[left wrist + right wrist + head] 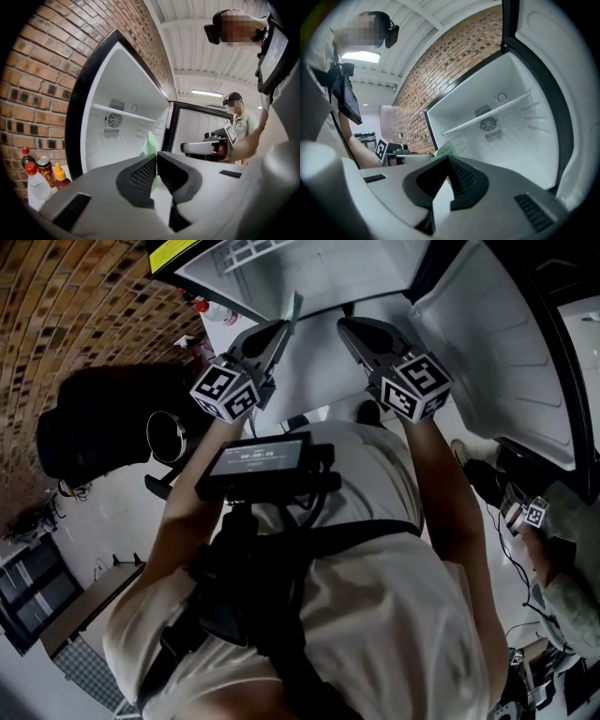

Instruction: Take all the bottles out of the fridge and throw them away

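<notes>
The fridge (pixel 319 277) stands open in front of me, and its white inside (pixel 506 126) shows only a bare shelf and a fan grille. My left gripper (pixel 284 326) (pixel 156 155) is shut on a thin pale green strip (pixel 150 142) (pixel 296 307) that sticks out past its tips. The right gripper (pixel 345 326) (pixel 449 160) is held beside it at the same height, jaws together with nothing between them. Several bottles (pixel 40 173) with red and yellow caps stand outside the fridge at its left, against the brick wall; they also show in the head view (pixel 204 311).
The fridge door (pixel 506 352) swings open on the right. A dark bag-like mass (pixel 94 432) with a metal ring (pixel 167 435) lies on the floor at my left. Another person (pixel 238 122) stands behind the door, a hand (pixel 525 517) showing at right.
</notes>
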Motion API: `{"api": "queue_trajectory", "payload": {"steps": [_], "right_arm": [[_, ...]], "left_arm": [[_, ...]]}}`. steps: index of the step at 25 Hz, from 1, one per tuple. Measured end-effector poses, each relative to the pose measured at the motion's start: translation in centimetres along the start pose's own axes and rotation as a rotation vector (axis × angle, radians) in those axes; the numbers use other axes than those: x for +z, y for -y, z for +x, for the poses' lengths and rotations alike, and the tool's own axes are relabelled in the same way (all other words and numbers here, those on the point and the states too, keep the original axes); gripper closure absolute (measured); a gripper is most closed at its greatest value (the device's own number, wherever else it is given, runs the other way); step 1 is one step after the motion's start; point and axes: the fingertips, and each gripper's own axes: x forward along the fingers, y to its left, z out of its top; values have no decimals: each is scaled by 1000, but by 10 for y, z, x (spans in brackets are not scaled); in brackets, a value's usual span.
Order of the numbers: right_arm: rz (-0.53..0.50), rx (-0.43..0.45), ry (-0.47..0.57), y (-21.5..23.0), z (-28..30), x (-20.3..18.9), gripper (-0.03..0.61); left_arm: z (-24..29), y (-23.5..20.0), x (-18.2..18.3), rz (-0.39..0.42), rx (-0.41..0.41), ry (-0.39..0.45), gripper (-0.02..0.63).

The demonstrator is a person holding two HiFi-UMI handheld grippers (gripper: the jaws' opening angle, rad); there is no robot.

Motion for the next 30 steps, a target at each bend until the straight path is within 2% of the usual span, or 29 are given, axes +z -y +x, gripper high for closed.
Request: {"api": "queue_trajectory", "payload": {"steps": [9,13,30], "right_arm": [[-5,62,-28,-28,32,-7,574],[-38,108,-65,-52,51,-19,574],[-46,257,-147,-132,131,-48,574]], "left_arm": [[-35,-3,1,-9,1,50,597],[-65,-15,-2,-40,41,75,595],[-190,-74,-25,-106,252,154,595]]}}
